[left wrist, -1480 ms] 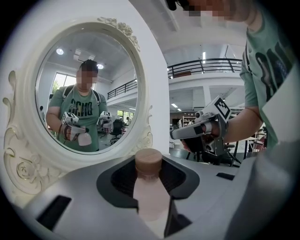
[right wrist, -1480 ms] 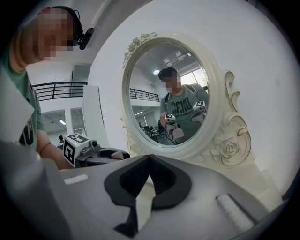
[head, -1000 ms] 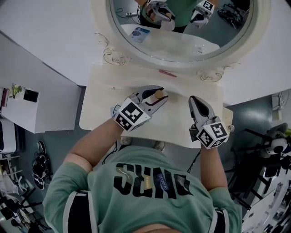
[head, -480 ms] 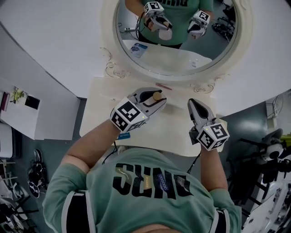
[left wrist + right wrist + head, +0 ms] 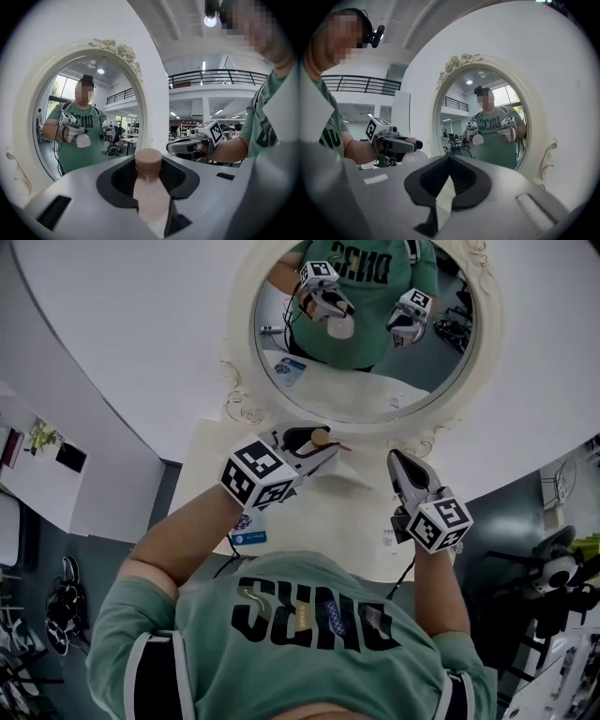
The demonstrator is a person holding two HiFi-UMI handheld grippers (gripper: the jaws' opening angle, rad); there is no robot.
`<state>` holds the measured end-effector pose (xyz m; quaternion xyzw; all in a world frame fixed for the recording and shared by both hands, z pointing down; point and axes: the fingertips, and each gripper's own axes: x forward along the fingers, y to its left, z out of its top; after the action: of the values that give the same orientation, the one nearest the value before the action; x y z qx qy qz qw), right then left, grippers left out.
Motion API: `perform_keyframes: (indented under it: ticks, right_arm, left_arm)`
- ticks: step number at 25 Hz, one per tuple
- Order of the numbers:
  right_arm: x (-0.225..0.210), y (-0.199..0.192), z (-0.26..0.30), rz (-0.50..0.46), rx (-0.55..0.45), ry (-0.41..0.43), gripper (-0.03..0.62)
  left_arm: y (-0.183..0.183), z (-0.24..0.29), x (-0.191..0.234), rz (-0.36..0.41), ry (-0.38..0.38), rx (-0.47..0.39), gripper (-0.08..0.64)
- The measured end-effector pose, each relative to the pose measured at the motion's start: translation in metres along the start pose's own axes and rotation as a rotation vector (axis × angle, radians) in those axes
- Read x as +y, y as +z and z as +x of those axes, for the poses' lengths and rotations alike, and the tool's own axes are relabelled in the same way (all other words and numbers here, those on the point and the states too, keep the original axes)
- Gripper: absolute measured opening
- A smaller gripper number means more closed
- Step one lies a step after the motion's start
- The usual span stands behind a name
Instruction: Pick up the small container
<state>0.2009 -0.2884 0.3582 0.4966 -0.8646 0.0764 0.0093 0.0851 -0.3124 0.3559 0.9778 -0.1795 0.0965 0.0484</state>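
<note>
Sleeves and forearms: a green shirt fills the near bottom of the head view; both forearms reach forward over the table's near edge.
Marker cubes: white cubes with black square patterns, hard-edged, one on the back of each gripper.
Left gripper [image 5: 326, 442]: smooth grey shell with black ribbed pads; its jaws stand partly apart and clamp the small container between them.
Small container [image 5: 149, 192]: pale, smooth body that widens away from a round tan cap [image 5: 148, 159]. It is held in the air in front of the mirror, clear of the table top.
Right gripper [image 5: 450, 158]: jaws closed tip to tip with nothing in them. It is well apart from the left gripper, with open space between the two.
Table [image 5: 328, 512]: cream, flat and matte, with rounded corners and mostly bare. A small blue-printed card [image 5: 251, 538] lies near its left front edge.
Floor: grey-blue, showing past both side edges of the table.
Mirror [image 5: 375, 381]: round glass in a raised cream frame [image 5: 242, 381] with scrolled carving. It stands at the table's far edge and reflects both grippers.
Wall [image 5: 122, 324]: plain white, closing off the far side.
</note>
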Motion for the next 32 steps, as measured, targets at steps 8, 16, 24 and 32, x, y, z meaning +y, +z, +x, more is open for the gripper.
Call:
perform_keyframes:
  ticks: [8,16,24,32]
  right_arm:
    - [0.002,0.034,0.003,-0.047,-0.041,0.014,0.009]
    - [0.002,0.067,0.007,-0.068,-0.078,0.028,0.009]
    - [0.007,0.096,0.011,-0.107,-0.093,0.044,0.009]
    - [0.014,0.121,0.013,-0.145,-0.12,0.057,0.009]
  left_arm:
    - [0.037,-0.015,0.005,0.01,0.019,-0.01,0.13]
    - [0.072,-0.028,0.01,0.028,0.036,-0.01,0.13]
    - [0.107,-0.036,0.009,0.041,0.019,-0.035,0.13]
    - [0.137,-0.044,0.01,0.056,0.015,-0.059,0.13]
